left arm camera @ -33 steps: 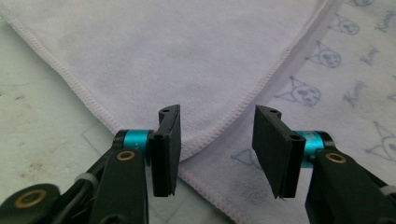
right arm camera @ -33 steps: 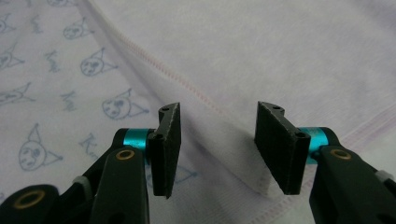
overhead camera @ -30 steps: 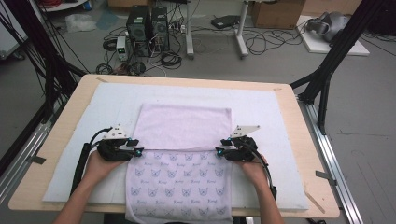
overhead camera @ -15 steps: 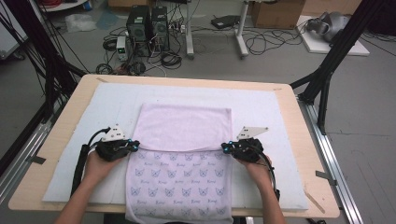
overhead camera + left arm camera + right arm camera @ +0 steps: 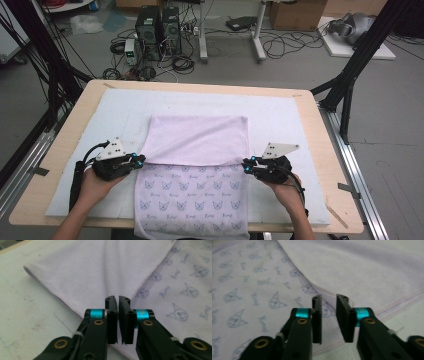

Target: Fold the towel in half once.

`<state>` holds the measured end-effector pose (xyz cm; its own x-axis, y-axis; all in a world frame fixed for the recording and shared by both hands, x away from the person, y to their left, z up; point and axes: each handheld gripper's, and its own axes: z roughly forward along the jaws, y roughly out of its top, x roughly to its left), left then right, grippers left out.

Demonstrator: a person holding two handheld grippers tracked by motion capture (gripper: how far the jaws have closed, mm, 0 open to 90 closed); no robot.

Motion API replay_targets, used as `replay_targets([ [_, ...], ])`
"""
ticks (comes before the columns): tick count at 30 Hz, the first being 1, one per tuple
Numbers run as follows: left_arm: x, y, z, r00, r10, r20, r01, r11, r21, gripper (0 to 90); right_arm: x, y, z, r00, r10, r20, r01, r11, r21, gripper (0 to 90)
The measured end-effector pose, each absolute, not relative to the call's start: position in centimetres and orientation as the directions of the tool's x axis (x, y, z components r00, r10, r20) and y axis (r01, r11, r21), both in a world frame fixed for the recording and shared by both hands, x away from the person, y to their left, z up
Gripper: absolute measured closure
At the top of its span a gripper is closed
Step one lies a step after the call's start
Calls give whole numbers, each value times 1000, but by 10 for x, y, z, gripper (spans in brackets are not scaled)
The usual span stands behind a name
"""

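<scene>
The lilac towel (image 5: 195, 170) lies on the worktop (image 5: 310, 125), far half folded over its cat-print side. The left gripper (image 5: 141, 159) and right gripper (image 5: 245, 165) have just opened slightly, holding nothing.

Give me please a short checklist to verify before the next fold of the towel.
1. Left gripper free of cloth: ok, jaws just opening, a narrow gap with nothing between.
2. Right gripper free of cloth: ok, jaws just opening, nothing between.
3. Folded flap of the towel lies flat: ok.
4. Flap edge straight across the printed side: ok.
5. Near end of the towel on the table: not ok, it hangs over the front edge.
</scene>
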<state>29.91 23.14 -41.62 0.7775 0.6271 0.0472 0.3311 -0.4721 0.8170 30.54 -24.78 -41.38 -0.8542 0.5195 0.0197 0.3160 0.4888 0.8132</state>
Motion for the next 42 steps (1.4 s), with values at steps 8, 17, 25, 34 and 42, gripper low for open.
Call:
replay_targets([
  [8, 319, 220, -438, 807, 590, 13, 380, -537, 753, 617, 338, -231, -431, -840, 542, 22, 353, 516, 781, 538],
  [17, 318, 223, -423, 789, 613, 43, 346, -502, 793, 855, 343, -234, -425, -862, 498, 99, 382, 508, 772, 871],
  [25, 287, 226, -386, 810, 582, 77, 271, -488, 830, 855, 304, -248, -372, -887, 462, 32, 272, 463, 844, 871],
  [34, 222, 237, -395, 877, 480, 25, 258, -514, 818, 675, 246, -255, -389, -931, 341, 134, 298, 492, 818, 825],
  [42, 266, 233, -400, 834, 550, 37, 285, -488, 825, 561, 283, -256, -395, -890, 431, 151, 352, 436, 828, 596],
])
